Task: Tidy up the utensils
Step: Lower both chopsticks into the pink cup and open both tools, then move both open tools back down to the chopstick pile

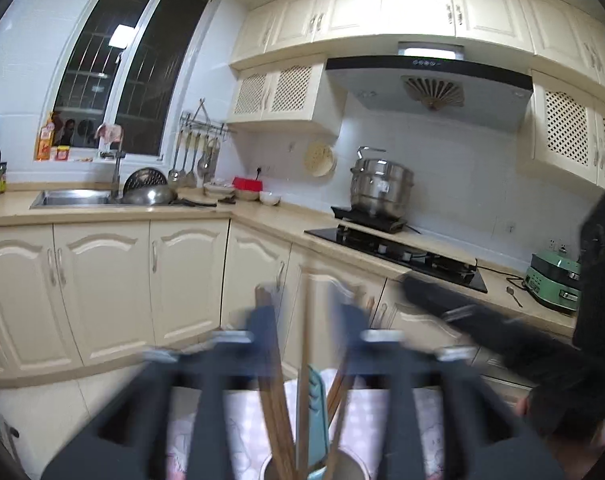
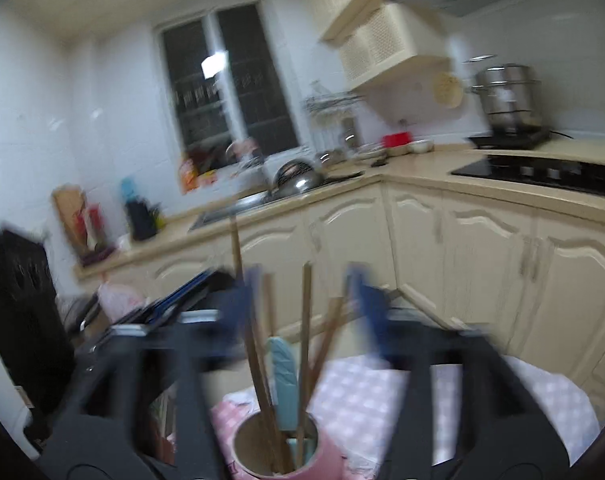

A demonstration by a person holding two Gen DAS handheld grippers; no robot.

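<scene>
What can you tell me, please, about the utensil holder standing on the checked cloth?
The utensil holder is a round, open-topped cup, pink outside and tan inside, standing upright on the pink-and-white checked cloth. Several brown wooden chopsticks lean out of it at different angles, beside a pale blue flat-handled utensil. In the right wrist view it sits low between the open right tongs, which do not touch it. Its base is out of view.

We count one pink cup (image 2: pixel 262 452), about five wooden chopsticks (image 2: pixel 304 344), one blue-green handle (image 2: pixel 284 376), two grippers (image 1: pixel 302 312) (image 2: pixel 302 292), one big steel pot (image 1: pixel 380 188).
</scene>
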